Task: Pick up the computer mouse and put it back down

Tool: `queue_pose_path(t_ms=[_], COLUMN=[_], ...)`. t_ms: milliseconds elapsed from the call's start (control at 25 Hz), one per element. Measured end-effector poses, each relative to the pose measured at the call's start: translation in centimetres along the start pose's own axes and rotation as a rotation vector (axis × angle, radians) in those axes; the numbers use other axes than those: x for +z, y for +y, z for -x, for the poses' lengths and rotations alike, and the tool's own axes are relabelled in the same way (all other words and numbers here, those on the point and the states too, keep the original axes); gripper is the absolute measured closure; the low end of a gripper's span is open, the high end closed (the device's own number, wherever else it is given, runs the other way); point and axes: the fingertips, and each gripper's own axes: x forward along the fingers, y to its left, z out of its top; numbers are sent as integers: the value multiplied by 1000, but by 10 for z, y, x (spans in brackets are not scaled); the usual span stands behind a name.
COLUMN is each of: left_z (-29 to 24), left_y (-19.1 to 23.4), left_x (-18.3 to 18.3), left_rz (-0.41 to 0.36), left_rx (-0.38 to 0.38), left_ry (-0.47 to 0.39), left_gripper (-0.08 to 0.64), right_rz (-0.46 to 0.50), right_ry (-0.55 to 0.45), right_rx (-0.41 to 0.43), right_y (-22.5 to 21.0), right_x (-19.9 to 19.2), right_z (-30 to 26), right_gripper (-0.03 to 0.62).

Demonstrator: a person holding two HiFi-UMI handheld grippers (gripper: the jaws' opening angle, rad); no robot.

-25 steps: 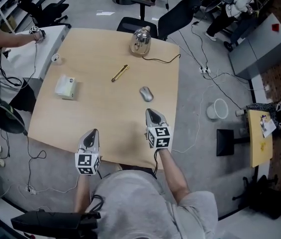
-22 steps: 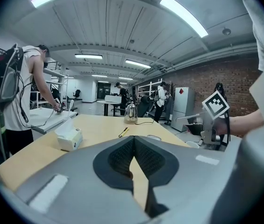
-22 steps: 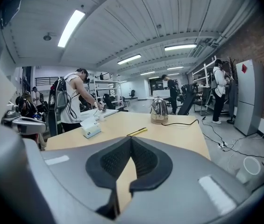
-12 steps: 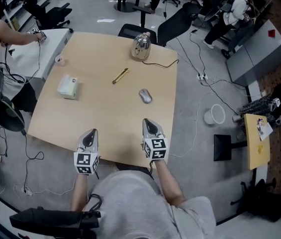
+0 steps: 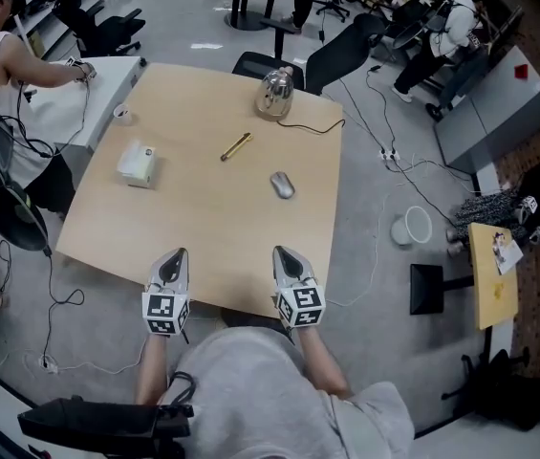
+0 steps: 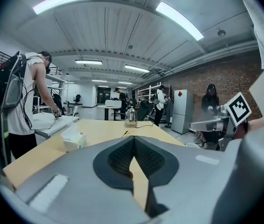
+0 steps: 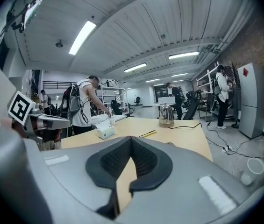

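Note:
The grey computer mouse (image 5: 282,185) lies on the wooden table (image 5: 203,218), right of centre, with nothing touching it. My right gripper (image 5: 280,251) hovers over the table's near edge, well short of the mouse, its jaws shut and empty; in the right gripper view the right gripper (image 7: 131,139) has its pads meeting at the tip. My left gripper (image 5: 178,253) is level with it at the near edge, further left. Its pads touch at the tip in the left gripper view, so the left gripper (image 6: 133,140) is shut with nothing held.
A steel kettle (image 5: 274,92) with a black cord stands at the far edge. A gold pen (image 5: 236,146) and a tissue box (image 5: 137,163) lie mid-table. A person works at a white table (image 5: 69,103) on the left. Chairs, cables and a white bucket (image 5: 411,226) surround the table.
My right gripper has drawn back from the mouse toward the near edge of the table. The left gripper has hardly shifted. The mouse has stayed put.

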Motion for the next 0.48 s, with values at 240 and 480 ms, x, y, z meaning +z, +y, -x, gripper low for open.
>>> queue_pose_path(t_ms=[240, 480], left_z=[8, 15], left_y=[-2, -5], left_x=[0, 3], left_rz=[-12, -19], left_rx=[-10, -10], left_ry=[-7, -22], left_gripper=[541, 541], right_rz=[-3, 27], right_ry=[-17, -33], right_rx=[12, 23], right_y=[16, 32], right_x=[-7, -6], right_z=[14, 23], right_gripper=[586, 586])
